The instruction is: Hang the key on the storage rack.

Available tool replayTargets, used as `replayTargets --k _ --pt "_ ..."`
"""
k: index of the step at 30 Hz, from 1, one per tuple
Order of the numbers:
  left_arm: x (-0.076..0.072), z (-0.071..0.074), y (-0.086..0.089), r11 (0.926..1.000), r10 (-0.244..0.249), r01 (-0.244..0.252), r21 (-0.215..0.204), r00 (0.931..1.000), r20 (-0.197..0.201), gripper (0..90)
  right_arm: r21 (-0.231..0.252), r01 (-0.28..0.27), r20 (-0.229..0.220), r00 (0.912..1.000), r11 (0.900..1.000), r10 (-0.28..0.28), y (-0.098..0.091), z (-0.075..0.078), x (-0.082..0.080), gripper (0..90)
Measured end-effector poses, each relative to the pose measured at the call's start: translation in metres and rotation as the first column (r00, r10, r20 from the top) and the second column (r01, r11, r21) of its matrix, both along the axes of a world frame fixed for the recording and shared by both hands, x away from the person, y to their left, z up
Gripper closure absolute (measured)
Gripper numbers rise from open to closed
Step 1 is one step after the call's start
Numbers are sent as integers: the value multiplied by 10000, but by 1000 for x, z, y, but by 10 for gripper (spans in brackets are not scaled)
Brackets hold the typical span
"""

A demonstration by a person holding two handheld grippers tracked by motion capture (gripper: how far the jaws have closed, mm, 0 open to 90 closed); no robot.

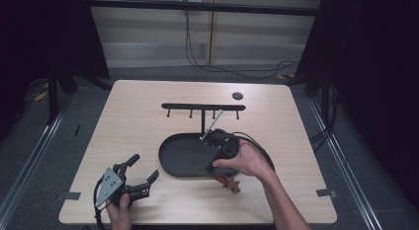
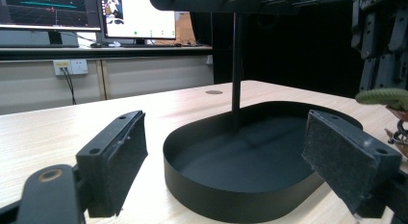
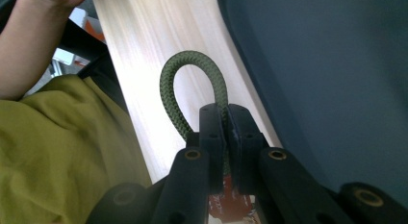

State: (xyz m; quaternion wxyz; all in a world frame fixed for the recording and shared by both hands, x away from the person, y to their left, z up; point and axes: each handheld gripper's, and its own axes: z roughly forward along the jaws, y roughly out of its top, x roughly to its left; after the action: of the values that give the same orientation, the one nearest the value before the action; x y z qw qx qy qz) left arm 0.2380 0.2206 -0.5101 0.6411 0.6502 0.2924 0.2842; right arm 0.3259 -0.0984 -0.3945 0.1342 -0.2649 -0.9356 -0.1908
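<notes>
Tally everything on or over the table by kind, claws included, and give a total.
Claws: 2, the left claw open, the right claw shut on the cord loop
Black tray with hook stand: 1
Green cord loop with a brown trinket: 1
Small dark disc: 1
Total: 5
</notes>
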Motion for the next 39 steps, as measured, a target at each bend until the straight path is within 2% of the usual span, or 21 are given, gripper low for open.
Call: replayTargets --k 7,9,12,16,19,21,35,39 --pt "0 0 0 10000 1 -1 -7 10000 3 154 234 87 177 9998 9997 -91 -7 15 2 857" --pt "0 0 0 10000 1 -1 -1 10000 4 154 513 2 335 9994 9987 -19 -10 23 2 857" --pt "0 0 0 10000 1 -1 -4 10000 3 154 602 45 459 9989 9982 -73 -14 27 5 857" --pt "0 0 0 10000 0 0 -5 10000 2 154 639 347 486 9981 9974 -379 -18 34 7 857" --pt "0 0 0 10000 3 -3 -4 10000 1 154 684 314 623 9974 9972 -356 -20 36 9 857" --pt "0 0 0 10000 2 -2 0 10000 -2 153 697 482 653 9965 9964 -528 -23 43 11 857" --pt "0 0 -1 9998 174 -175 -30 9998 -31 153 566 665 928 9931 9962 -716 -23 67 26 856" --pt "0 0 -1 9998 175 -175 -25 9998 -30 153 660 703 1088 9911 9953 -772 -25 75 32 856"
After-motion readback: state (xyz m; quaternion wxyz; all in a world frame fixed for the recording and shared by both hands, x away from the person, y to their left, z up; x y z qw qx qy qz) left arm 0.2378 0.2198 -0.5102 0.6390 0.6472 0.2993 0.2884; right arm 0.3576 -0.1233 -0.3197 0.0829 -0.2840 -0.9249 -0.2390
